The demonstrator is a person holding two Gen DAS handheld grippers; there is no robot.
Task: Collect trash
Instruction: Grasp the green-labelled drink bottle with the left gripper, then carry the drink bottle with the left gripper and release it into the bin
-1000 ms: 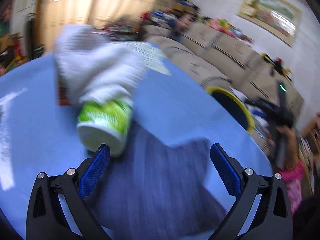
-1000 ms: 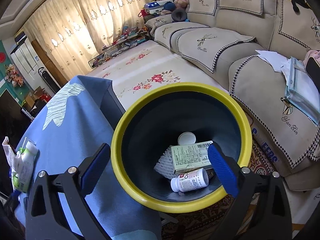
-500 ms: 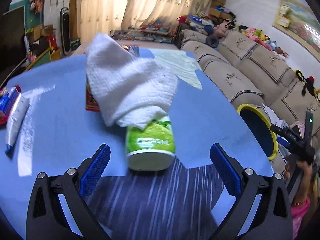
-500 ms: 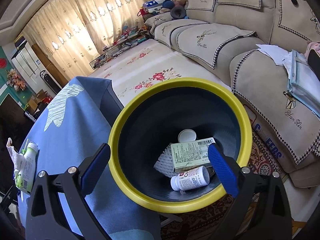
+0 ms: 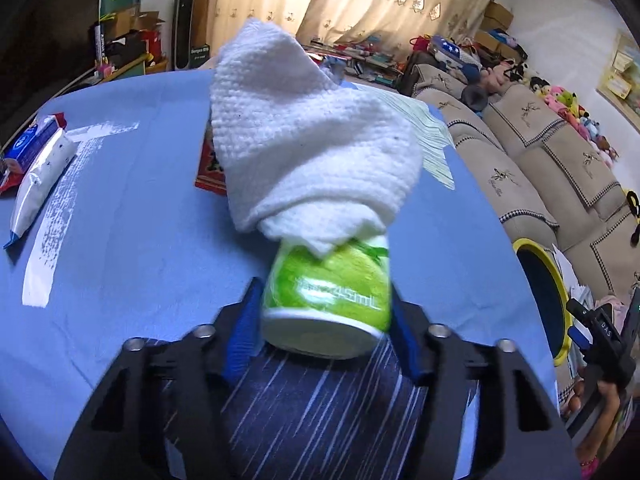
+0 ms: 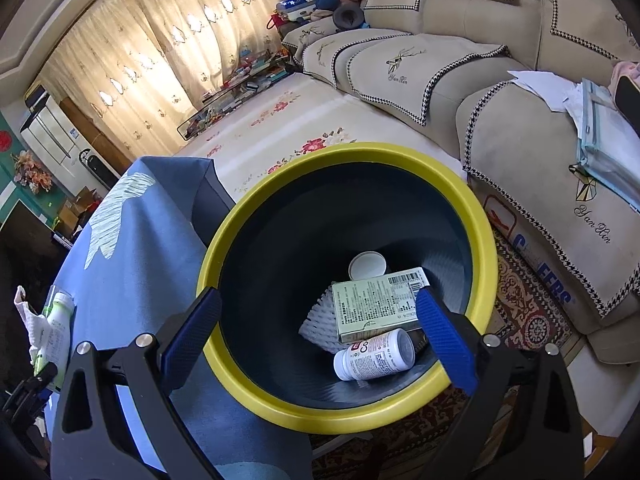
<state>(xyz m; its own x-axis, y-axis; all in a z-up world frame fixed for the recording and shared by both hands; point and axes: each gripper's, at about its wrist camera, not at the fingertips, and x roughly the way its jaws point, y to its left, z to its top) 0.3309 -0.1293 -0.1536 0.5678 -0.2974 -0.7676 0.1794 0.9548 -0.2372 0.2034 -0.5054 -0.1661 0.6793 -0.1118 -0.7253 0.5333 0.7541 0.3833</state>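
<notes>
A green and white bottle (image 5: 328, 300) lies on the blue tablecloth (image 5: 132, 264), with a crumpled white paper towel (image 5: 308, 152) draped over its far end. My left gripper (image 5: 324, 332) is shut on the bottle's near end, a blue pad against each side. The bottle (image 6: 54, 332) and towel (image 6: 30, 320) also show at the left edge of the right wrist view. My right gripper (image 6: 320, 336) is open and empty, hovering over the yellow-rimmed bin (image 6: 248, 216). The bin holds a white pill bottle (image 6: 374, 354), a pale green box (image 6: 378, 302), a white lid (image 6: 367, 265) and white mesh foam (image 6: 318, 322).
On the table lie a white tube (image 5: 36, 188), a blue packet (image 5: 30, 144) at the left and a red card (image 5: 210, 168) behind the towel. The bin (image 5: 540, 292) stands off the table's right edge. A beige sofa (image 6: 500, 92) with papers is behind the bin.
My left gripper has moved forward around the bottle and shut on its near end. My right gripper has stayed open over the bin.
</notes>
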